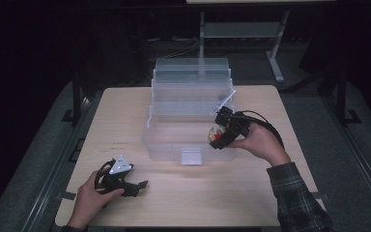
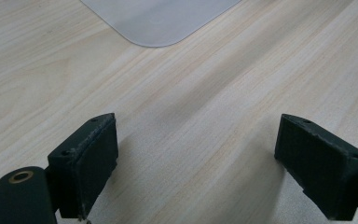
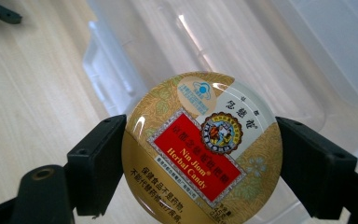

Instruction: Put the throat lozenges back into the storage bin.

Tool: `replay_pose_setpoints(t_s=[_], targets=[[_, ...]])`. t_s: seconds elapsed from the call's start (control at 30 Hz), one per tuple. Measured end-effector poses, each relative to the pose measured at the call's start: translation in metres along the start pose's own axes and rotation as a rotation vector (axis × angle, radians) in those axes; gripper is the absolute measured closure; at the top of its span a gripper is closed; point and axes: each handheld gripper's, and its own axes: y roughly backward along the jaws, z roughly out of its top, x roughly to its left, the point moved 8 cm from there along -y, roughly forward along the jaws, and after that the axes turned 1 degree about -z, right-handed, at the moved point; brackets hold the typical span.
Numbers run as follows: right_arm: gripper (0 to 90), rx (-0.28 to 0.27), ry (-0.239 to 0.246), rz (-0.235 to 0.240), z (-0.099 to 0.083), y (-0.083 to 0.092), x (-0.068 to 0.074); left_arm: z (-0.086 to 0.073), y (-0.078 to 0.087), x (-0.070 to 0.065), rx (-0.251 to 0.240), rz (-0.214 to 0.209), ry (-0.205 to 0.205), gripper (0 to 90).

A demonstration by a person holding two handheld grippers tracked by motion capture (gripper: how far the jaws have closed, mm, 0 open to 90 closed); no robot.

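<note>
Round candy tin (image 3: 200, 149) clamped in right gripper (image 1: 221, 135) at tiered clear organiser's (image 1: 192, 104) four o'clock, seemingly not yet stowed; left gripper (image 1: 134, 186) wide open, empty, on worktop (image 1: 125, 111).

Bright table (image 1: 188, 193), dark surroundings

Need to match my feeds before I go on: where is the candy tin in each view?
High view: the candy tin is right of centre, at the right front corner of the clear storage box, held in the right gripper.
Left gripper view: not in it.
Right gripper view: centre, clamped between the two black fingers.
Shared landmark: the clear storage box, a corner at top centre in the left gripper view.
</note>
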Motion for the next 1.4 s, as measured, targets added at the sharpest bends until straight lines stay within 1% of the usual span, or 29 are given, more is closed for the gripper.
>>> replay_pose_setpoints(t_s=[0.17, 0.23, 0.43, 0.7, 0.97, 1.03, 1.27, 1.4], targets=[[19.7, 0.004, -0.019, -0.016, 0.0, -0.002, -0.01, 0.0, 0.0, 0.0, 0.0, 0.0, 0.0, 12.3], [19.7, 0.013, -0.027, -0.022, 0.0, -0.003, -0.013, 0.0, 0.0, 0.0, 0.0, 0.0, 0.0, 12.3], [19.7, 0.023, -0.054, -0.03, -0.004, -0.006, -0.025, 0.0, 0.0, 0.0, 0.0, 0.0, 0.0, 12.3], [19.7, 0.044, -0.073, -0.049, -0.009, -0.011, -0.034, 0.0, 0.0, 0.0, 0.0, -0.001, 0.002, 12.3], [19.7, 0.055, -0.08, -0.057, -0.011, -0.014, -0.038, 0.0, 0.0, 0.0, 0.002, -0.001, 0.0, 12.3], [19.6, 0.059, -0.087, -0.053, -0.011, -0.015, -0.038, 0.0, 0.0, 0.0, 0.002, -0.001, 0.0, 12.3], [19.6, 0.071, -0.084, -0.052, -0.013, -0.018, -0.039, 0.0, 0.0, 0.0, 0.002, -0.001, 0.0, 12.3], [19.5, 0.076, -0.085, -0.042, -0.015, -0.022, -0.039, 0.0, 0.0, 0.0, 0.002, -0.001, 0.0, 12.3]])
